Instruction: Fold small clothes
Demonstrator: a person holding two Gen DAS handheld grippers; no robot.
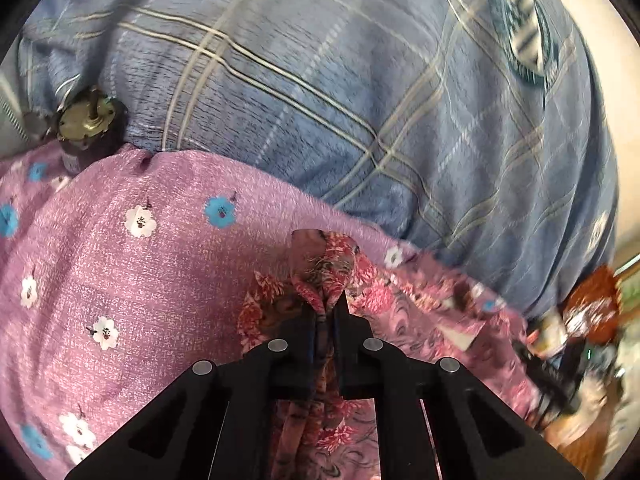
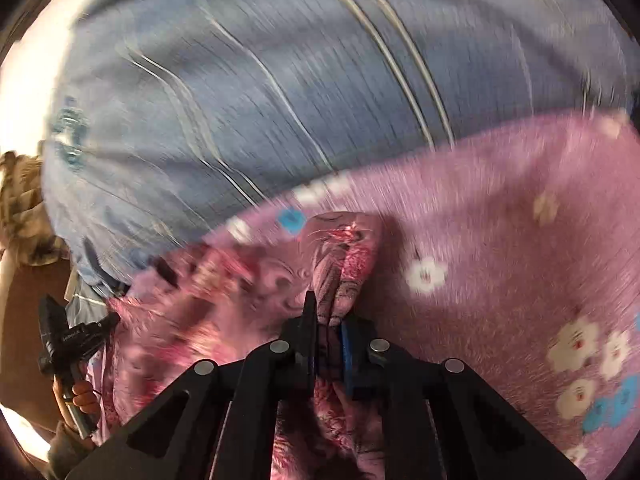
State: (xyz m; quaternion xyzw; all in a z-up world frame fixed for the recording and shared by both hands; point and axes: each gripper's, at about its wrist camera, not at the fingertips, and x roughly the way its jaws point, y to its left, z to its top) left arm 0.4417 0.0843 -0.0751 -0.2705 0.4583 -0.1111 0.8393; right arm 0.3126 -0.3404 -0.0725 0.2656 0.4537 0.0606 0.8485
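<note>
A small pink garment with a red flower print [image 1: 320,276] is held up between both grippers over a purple flowered bedsheet [image 1: 132,280]. My left gripper [image 1: 326,312] is shut on a bunched corner of it. My right gripper [image 2: 329,320] is shut on another bunched corner of the garment [image 2: 340,248], and the cloth stretches leftward from there. The left gripper [image 2: 68,340], in a hand, shows at the lower left of the right wrist view. The right wrist view is blurred by motion.
A blue plaid blanket [image 1: 320,80] lies behind the purple bedsheet [image 2: 500,220]. A brass-topped round object [image 1: 86,120] stands at the far left. A person's arm and the other gripper [image 1: 580,340] show blurred at the right. Brown patterned fabric [image 2: 20,200] is at the left.
</note>
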